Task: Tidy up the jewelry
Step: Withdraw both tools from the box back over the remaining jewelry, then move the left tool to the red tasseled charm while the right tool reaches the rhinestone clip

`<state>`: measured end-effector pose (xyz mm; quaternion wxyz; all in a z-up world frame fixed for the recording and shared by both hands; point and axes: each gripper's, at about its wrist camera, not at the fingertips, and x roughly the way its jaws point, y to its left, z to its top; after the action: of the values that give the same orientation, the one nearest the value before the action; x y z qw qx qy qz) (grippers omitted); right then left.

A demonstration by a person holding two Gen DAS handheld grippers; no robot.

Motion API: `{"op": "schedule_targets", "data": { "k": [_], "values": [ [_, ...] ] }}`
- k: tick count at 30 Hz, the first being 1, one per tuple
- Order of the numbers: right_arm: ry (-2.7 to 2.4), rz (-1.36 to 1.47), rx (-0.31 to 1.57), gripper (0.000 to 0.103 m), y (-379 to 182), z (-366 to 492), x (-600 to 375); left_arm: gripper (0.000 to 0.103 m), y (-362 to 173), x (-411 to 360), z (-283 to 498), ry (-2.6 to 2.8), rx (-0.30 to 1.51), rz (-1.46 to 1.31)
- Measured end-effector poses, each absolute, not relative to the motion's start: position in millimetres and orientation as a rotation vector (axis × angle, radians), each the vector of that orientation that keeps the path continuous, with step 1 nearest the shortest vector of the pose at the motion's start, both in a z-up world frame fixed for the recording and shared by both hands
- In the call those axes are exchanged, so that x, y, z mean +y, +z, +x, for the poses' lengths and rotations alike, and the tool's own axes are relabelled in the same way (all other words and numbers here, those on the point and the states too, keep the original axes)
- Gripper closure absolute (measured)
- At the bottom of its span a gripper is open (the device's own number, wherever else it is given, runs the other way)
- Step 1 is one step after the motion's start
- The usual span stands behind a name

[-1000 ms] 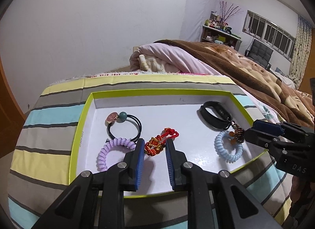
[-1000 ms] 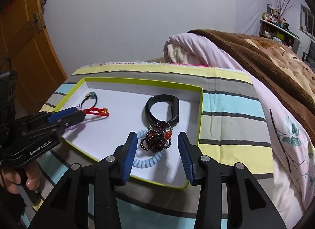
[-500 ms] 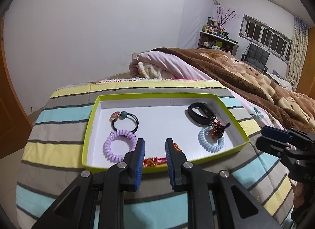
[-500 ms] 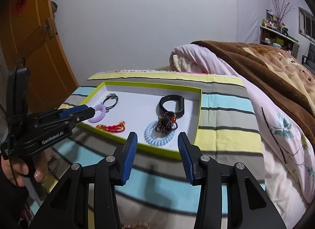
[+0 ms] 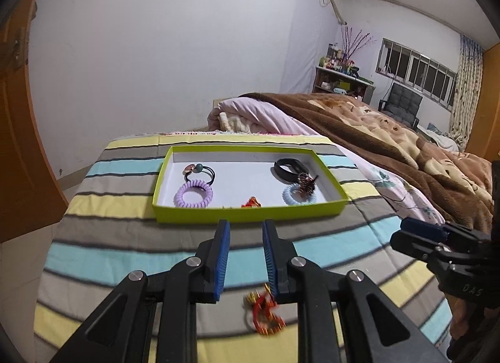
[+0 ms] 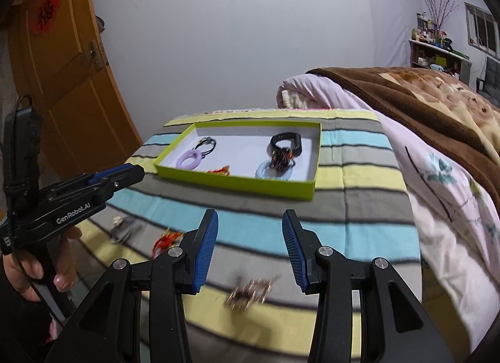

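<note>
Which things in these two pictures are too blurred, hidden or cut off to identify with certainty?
- Left wrist view: red and gold piece on the striped cover, blurred, partly behind the left gripper.
- Left wrist view: red item in the green tray, mostly hidden by the near wall.
- Right wrist view: gold piece between the right gripper jaws, smeared.
- Right wrist view: grey object, too blurred to name.

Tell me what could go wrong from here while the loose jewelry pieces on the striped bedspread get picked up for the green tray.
1. The red knotted piece lies on soft fabric, so the left gripper might pinch cloth with it.
2. The gold beaded piece looks tangled; strands could slip from the right gripper.
3. In the green tray, the dark beaded bracelet already overlaps the blue coil; more pieces may tangle.
</note>
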<state>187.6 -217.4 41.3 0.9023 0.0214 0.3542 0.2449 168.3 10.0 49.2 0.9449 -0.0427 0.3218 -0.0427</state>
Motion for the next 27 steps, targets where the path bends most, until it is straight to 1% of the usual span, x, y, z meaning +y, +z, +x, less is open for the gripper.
{"op": "schedule_targets", "data": {
  "k": [15, 27],
  "values": [
    [0.518, 0.015, 0.679, 0.059, 49, 109, -226, 0.082, 59, -1, 73, -0.019, 0.596, -0.044],
    [0.531, -0.001, 0.667, 0.059, 43, 81, -227, 0.082, 52, -2, 40, 0.006, 0.598, -0.053]
  ]
}}
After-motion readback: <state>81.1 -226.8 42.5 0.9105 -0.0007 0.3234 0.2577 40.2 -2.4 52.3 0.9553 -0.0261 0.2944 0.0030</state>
